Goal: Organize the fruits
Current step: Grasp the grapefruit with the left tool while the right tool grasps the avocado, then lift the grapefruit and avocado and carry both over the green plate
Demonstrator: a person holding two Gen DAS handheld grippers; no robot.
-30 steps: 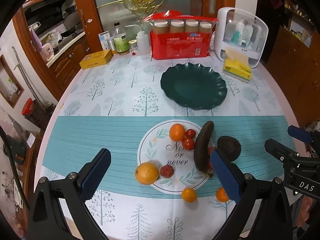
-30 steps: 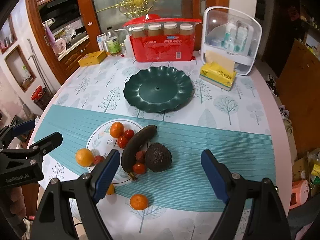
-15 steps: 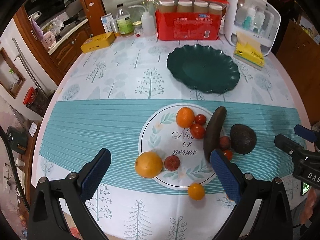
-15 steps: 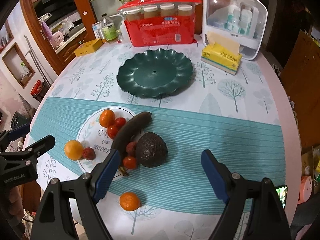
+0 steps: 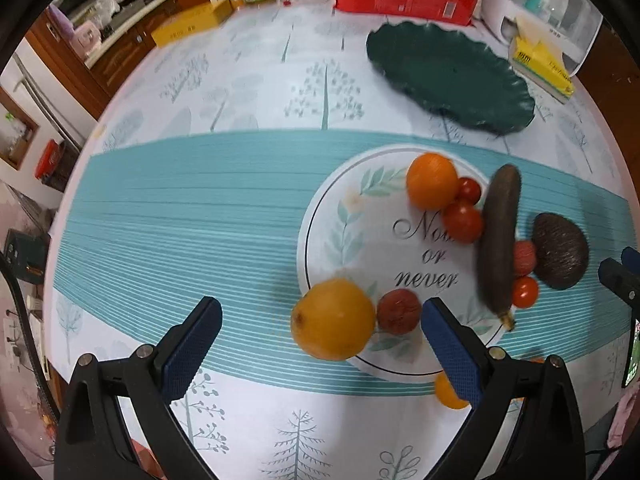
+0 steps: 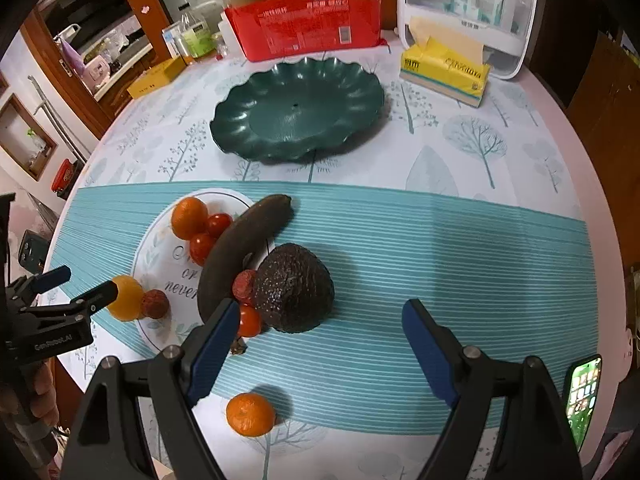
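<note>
Fruit lies on the tablecloth around a printed white circle [image 5: 384, 256]: a big orange [image 5: 333, 319], a lychee [image 5: 399, 311], a smaller orange [image 5: 431, 181], cherry tomatoes [image 5: 462, 220], a dark banana [image 5: 499, 236] and an avocado [image 5: 561, 255]. An empty dark green plate [image 6: 298, 110] sits farther back. My left gripper [image 5: 320, 344] is open, low over the big orange. My right gripper [image 6: 316, 348] is open, just short of the avocado [image 6: 294, 292]. A small mandarin [image 6: 251, 415] lies near its left finger.
At the back stand a red pack of jars [image 6: 308, 16], a yellow tissue box [image 6: 444, 74], a white organiser [image 6: 468, 8], bottles [image 6: 192, 38] and a yellow box [image 5: 192, 24]. A phone [image 6: 582, 394] lies at the right table edge.
Both grippers have moved down and forward toward the fruit. The left has closed in on the big orange, the right on the avocado. Both stay open.
</note>
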